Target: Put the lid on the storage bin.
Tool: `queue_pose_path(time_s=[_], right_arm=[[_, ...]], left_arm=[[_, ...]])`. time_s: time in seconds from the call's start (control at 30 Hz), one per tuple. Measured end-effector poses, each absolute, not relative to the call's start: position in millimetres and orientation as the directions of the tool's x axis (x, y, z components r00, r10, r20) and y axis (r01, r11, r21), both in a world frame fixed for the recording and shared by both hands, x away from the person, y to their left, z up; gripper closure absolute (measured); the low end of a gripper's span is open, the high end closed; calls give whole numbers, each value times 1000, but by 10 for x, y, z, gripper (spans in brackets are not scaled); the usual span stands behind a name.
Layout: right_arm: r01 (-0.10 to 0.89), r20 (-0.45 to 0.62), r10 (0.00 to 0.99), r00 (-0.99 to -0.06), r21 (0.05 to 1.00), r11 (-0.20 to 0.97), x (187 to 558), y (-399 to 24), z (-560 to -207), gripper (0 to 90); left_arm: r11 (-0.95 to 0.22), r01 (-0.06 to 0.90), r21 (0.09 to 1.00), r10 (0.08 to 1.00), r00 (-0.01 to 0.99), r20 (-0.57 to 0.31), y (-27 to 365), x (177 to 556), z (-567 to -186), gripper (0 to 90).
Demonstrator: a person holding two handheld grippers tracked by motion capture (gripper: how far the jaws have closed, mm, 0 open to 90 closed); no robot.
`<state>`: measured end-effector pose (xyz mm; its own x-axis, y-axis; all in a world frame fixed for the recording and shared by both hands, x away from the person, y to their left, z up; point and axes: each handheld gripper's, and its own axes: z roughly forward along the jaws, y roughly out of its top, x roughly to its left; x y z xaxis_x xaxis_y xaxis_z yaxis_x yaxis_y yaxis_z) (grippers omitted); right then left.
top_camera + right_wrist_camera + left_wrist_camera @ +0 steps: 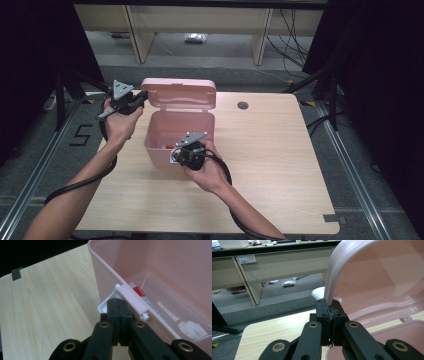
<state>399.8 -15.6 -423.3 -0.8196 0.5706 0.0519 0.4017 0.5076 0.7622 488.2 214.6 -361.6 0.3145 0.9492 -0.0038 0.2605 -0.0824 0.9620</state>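
A pink plastic box (pixel 161 150) stands on the wooden table (pixel 270 150) with its lid (pixel 180 92) swung up and back. My left gripper (pixel 142 96) reaches the lid's left edge; in the left gripper view my left gripper (pixel 330 305) is shut on the lid (pixel 374 277) at its rim. My right gripper (pixel 176 152) is at the box's front wall. In the right gripper view my right gripper (pixel 119 302) has its jaws shut, tips against the white latch (pixel 131 298) on the box (pixel 105 272). A red-labelled item (pixel 138 291) and pale pieces lie inside.
A round cable hole (pixel 243 105) sits in the table behind the box, to the right. The table's right half is bare wood. Beyond the far edge are grey floor, desk legs (pixel 137 35) and cables. Black frames stand at both sides.
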Motion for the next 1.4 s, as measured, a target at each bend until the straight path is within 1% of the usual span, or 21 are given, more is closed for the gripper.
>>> queue_pose_path(time_s=[0.03,0.2,0.43,0.53,0.57,0.67,0.73,0.83,0.87,0.9,0.93,1.0,1.07,1.2,1.33,1.4], right_arm=[[403,58,562,-825,758,513,3991,-169,-4212,900],[366,45,564,-824,803,470,3994,-249,-4060,900],[367,43,627,-778,841,397,4081,-455,-3879,900],[390,64,651,-756,843,370,4117,-523,-3844,900],[368,41,647,-762,849,380,4141,-541,-3842,900],[382,46,666,-744,847,369,4172,-591,-3826,900],[399,68,675,-735,848,349,4174,-592,-3828,900],[398,62,687,-724,851,342,4209,-636,-3815,900],[369,40,678,-734,862,348,4238,-651,-3822,900],[365,37,686,-727,867,340,4250,-662,-3821,900],[384,58,690,-722,863,330,4248,-670,-3811,900],[365,40,696,-717,872,325,4281,-701,-3809,900],[382,66,707,-704,875,298,4289,-727,-3792,900],[361,43,716,-697,884,298,4333,-781,-3769,900],[390,74,730,-680,879,275,4336,-813,-3732,900],[358,42,731,-681,890,282,4368,-836,-3723,900]], left_arm=[[-83,261,962,949,315,-3,2148,4878,-3619,871],[-87,261,961,948,319,0,2151,4865,-3622,871],[-90,262,961,948,318,2,2151,4840,-3628,870],[-84,263,961,947,322,-6,2158,4834,-3628,868],[-85,264,961,946,323,-5,2161,4832,-3630,868],[-83,266,960,946,323,-7,2161,4823,-3634,868],[-85,267,960,946,325,-7,2165,4818,-3634,867],[-91,266,960,945,327,-1,2166,4809,-3633,868],[-91,266,960,945,328,-1,2165,4807,-3632,868],[-92,266,960,945,327,0,2165,4806,-3632,869],[-93,266,960,945,327,1,2165,4806,-3633,869],[-93,265,960,945,327,2,2164,4805,-3633,869],[-95,264,960,945,326,4,2163,4801,-3636,869],[-99,265,959,945,327,7,2163,4793,-3637,870],[-101,260,960,945,328,11,2162,4785,-3642,870],[-104,260,960,944,328,13,2165,4779,-3643,870]])
